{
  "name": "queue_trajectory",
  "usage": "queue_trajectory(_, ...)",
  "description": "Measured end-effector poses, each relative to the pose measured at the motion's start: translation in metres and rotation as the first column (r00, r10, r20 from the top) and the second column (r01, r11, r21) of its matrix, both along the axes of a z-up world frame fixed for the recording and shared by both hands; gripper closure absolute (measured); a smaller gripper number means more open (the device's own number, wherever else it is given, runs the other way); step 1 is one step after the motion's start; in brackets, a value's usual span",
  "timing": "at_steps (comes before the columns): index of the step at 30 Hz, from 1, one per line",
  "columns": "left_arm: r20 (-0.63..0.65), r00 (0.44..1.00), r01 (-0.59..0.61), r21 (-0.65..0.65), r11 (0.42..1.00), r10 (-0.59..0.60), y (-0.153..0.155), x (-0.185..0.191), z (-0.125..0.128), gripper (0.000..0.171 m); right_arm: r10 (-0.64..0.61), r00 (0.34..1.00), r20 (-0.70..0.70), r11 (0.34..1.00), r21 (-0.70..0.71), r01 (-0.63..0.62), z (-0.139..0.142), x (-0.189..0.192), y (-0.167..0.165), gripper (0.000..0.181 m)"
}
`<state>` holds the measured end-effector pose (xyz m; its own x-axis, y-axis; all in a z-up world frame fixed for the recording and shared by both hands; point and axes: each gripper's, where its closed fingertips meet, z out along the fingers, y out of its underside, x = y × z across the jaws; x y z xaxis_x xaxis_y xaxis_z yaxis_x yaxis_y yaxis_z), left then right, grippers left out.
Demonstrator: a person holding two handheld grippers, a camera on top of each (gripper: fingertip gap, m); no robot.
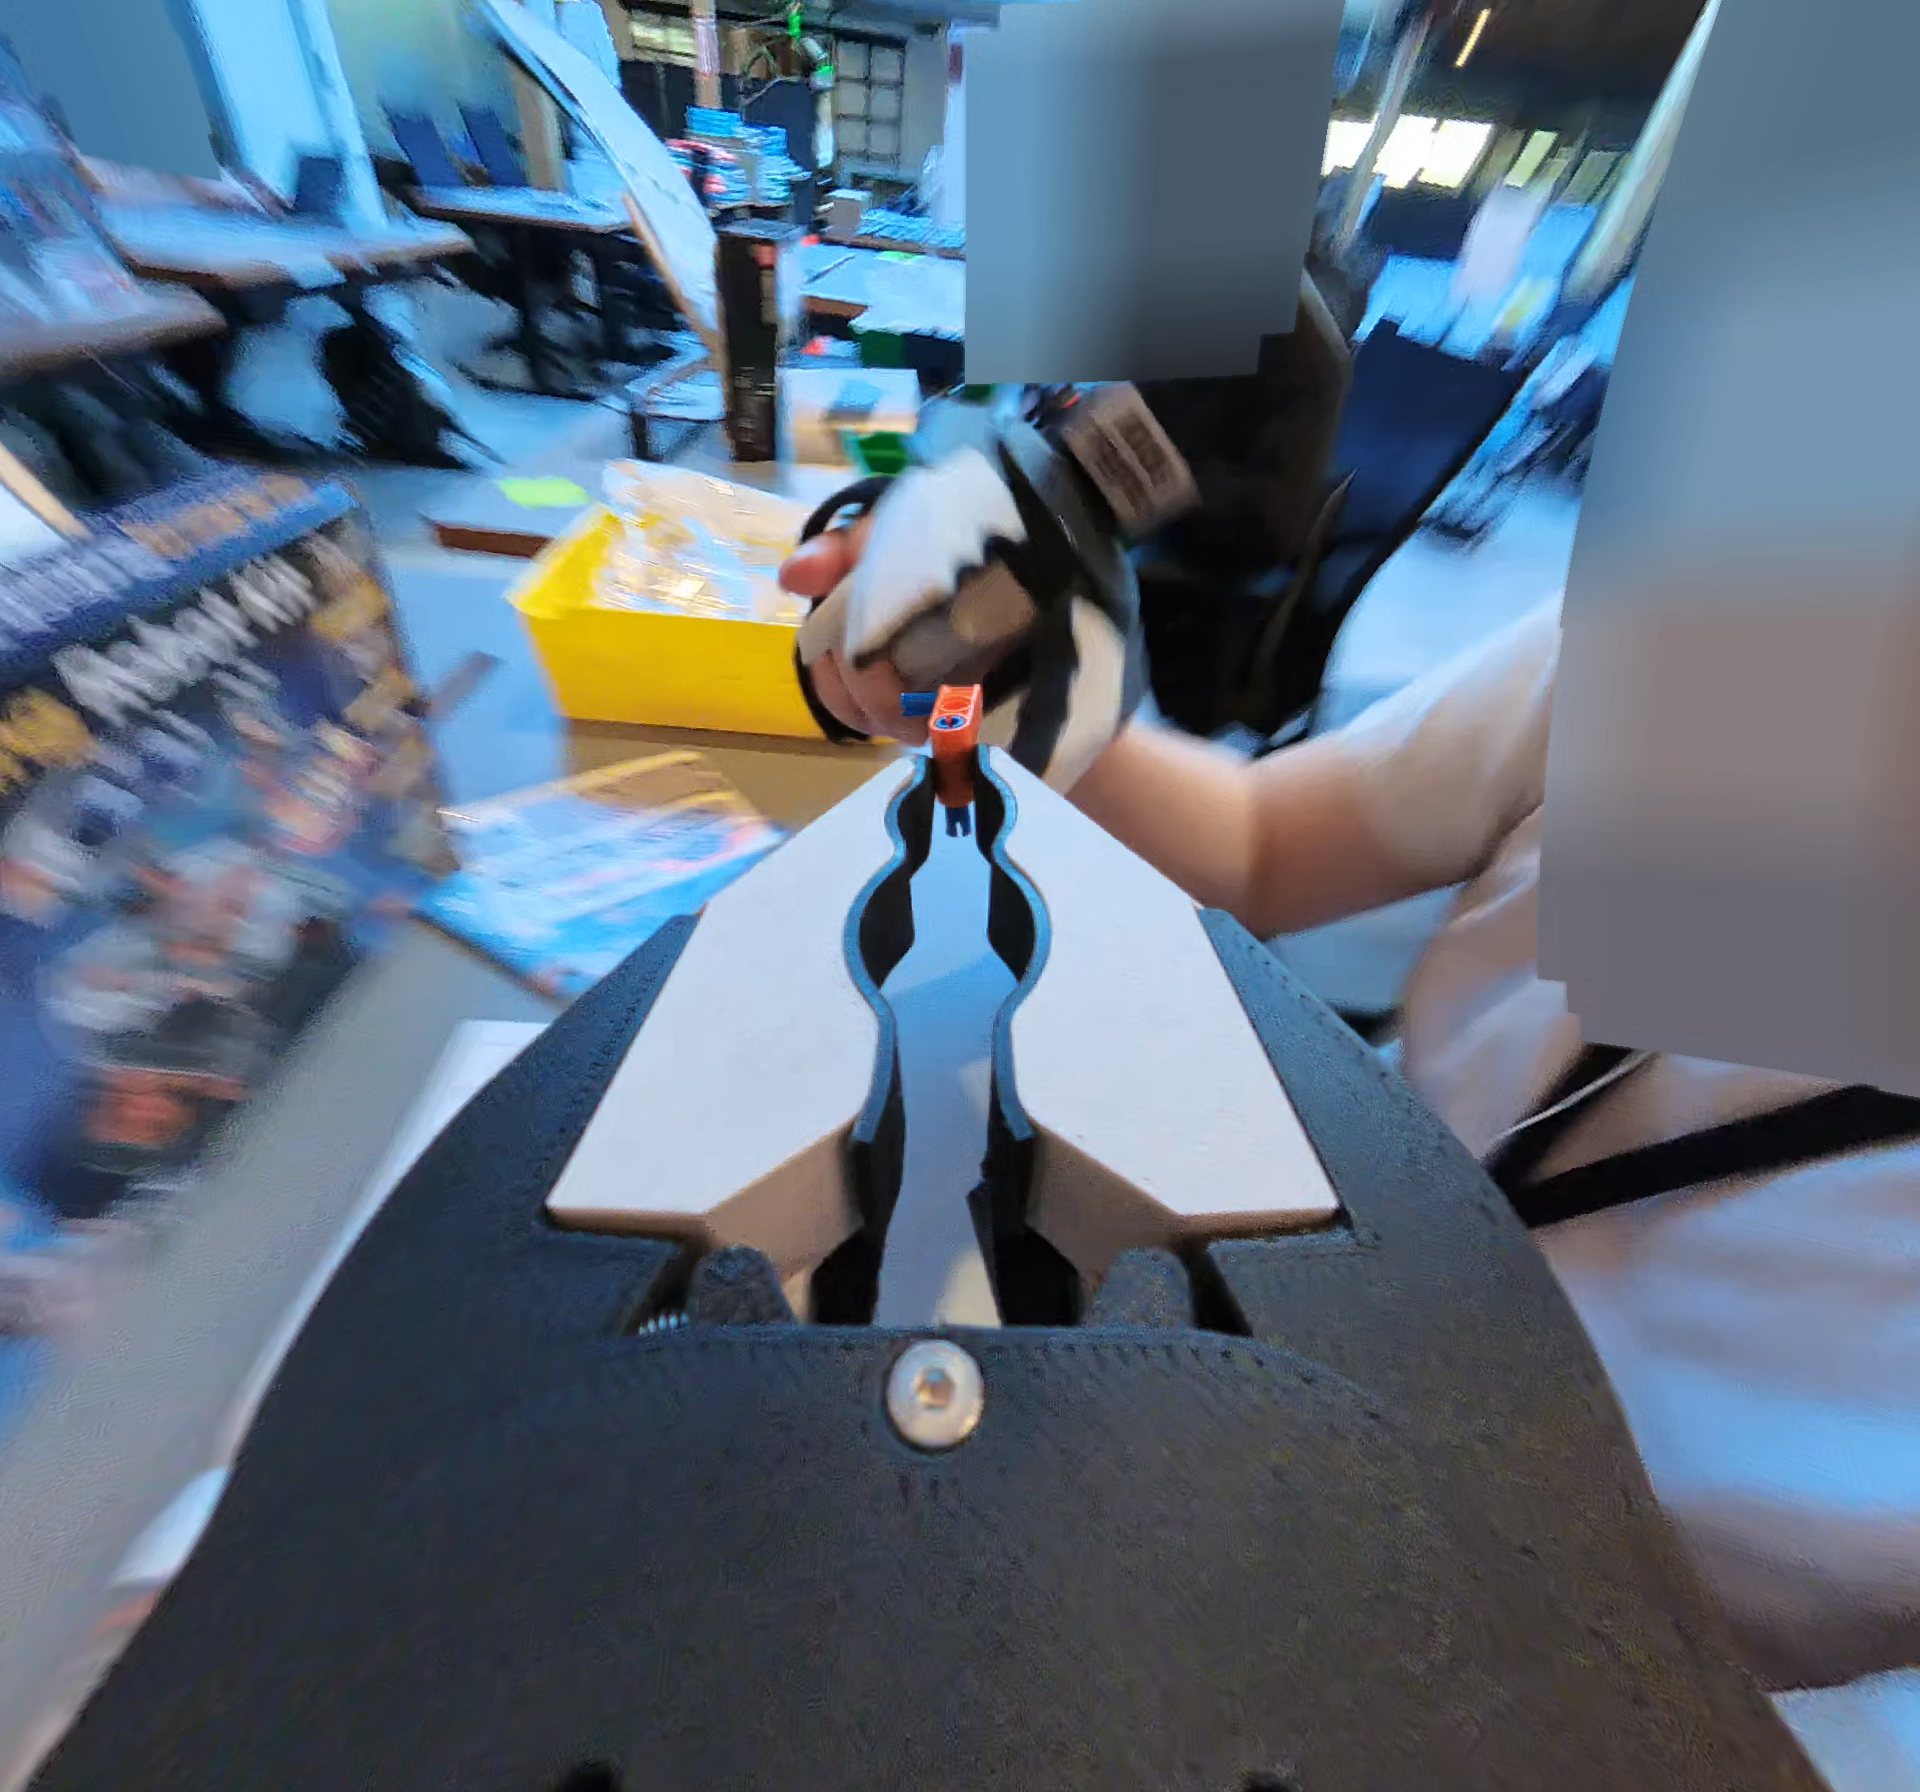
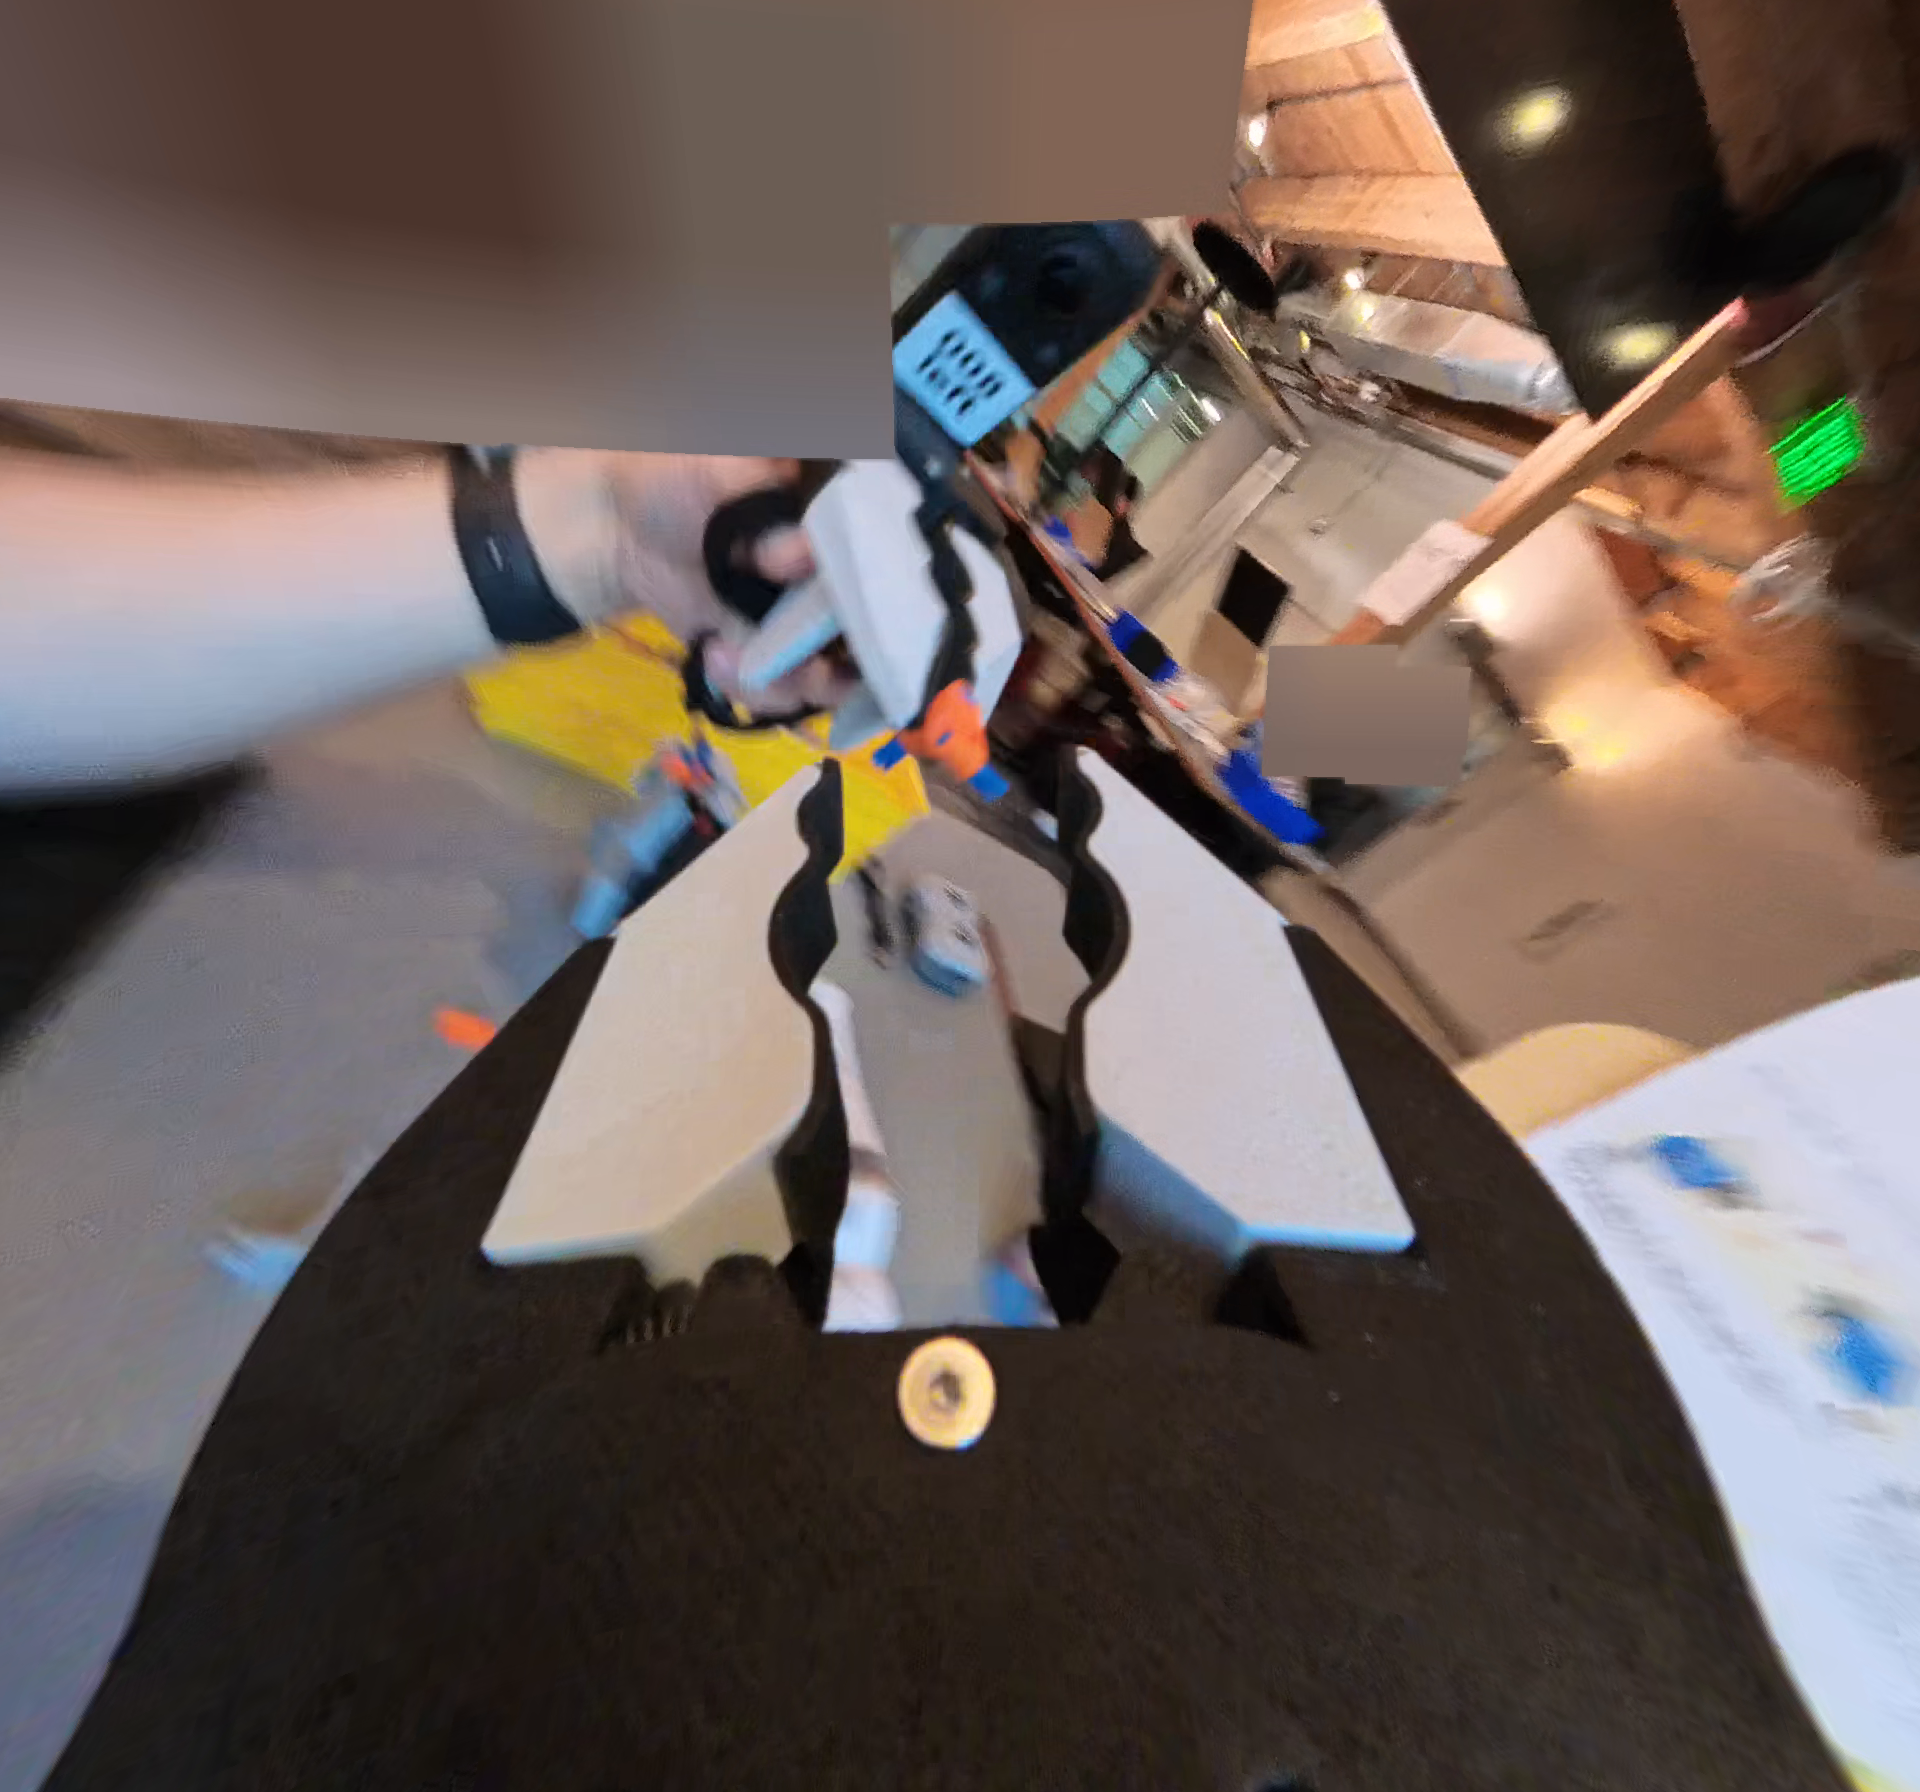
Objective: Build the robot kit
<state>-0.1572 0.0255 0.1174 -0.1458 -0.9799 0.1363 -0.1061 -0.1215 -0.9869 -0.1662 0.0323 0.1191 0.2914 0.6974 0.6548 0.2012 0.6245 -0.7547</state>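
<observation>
Orange toy piece [image 1: 954,740] with blue pins sat pinched at the very tips of the left tongs [image 1: 951,774], held up above the counter [image 1: 644,755]. Just behind it was the other hand [image 1: 940,599], gripping its own tool, and a yellow bin [image 1: 665,646] stood on the counter farther back (beside a blurred box [image 1: 187,786]).

From the right wrist, the right tongs [image 2: 951,786] stood apart, holding nothing, just below the same piece [image 2: 948,726], which the left tongs [image 2: 914,703] clamped from above. A yellow bin [image 2: 582,703] lay behind.
</observation>
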Motion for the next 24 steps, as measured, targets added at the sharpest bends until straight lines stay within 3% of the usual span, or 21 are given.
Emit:
queue_trajectory(2,0.02,0.999,0.043,-0.15,0.988,-0.04,0.004,0.003,-0.001,0.167,-0.149,0.983,0.112,0.976,0.178,0.127,-0.011,-0.001,0.009,0.141)
queue_trajectory(5,-0.015,1.0,0.022,-0.223,0.975,-0.025,0.013,0.011,-0.012,0.167,-0.229,0.966,0.122,0.942,0.276,0.188,-0.013,-0.006,0.014,0.145)
queue_trajectory(8,-0.056,0.998,0.008,-0.208,0.978,-0.021,0.014,0.014,-0.019,0.167,-0.24,0.957,0.161,0.942,0.276,0.189,-0.018,-0.007,0.015,0.157)
queue_trajectory(14,-0.077,0.997,0.005,-0.232,0.973,-0.023,0.015,0.014,-0.024,0.167,-0.274,0.937,0.217,0.935,0.287,0.207,-0.026,-0.006,0.019,0.157)
queue_trajectory(20,-0.077,0.997,0.008,-0.233,0.972,-0.027,0.017,0.01,-0.025,0.167,-0.249,0.945,0.214,0.957,0.202,0.207,-0.027,-0.008,0.02,0.157)
queue_trajectory(21,-0.073,0.997,0.019,-0.234,0.972,-0.037,0.017,0.007,-0.025,0.166,-0.244,0.947,0.209,0.96,0.19,0.205,-0.027,-0.01,0.02,0.156)
queue_trajectory(23,-0.066,0.998,-0.009,-0.224,0.974,-0.006,0.028,-0.003,-0.028,0.166,-0.239,0.957,0.168,0.96,0.192,0.206,-0.021,-0.011,0.02,0.131)
queue_trajectory(24,-0.047,0.999,-0.029,-0.232,0.972,0.018,0.036,-0.01,-0.029,0.166,-0.225,0.96,0.166,0.964,0.183,0.194,-0.021,-0.009,0.019,0.131)
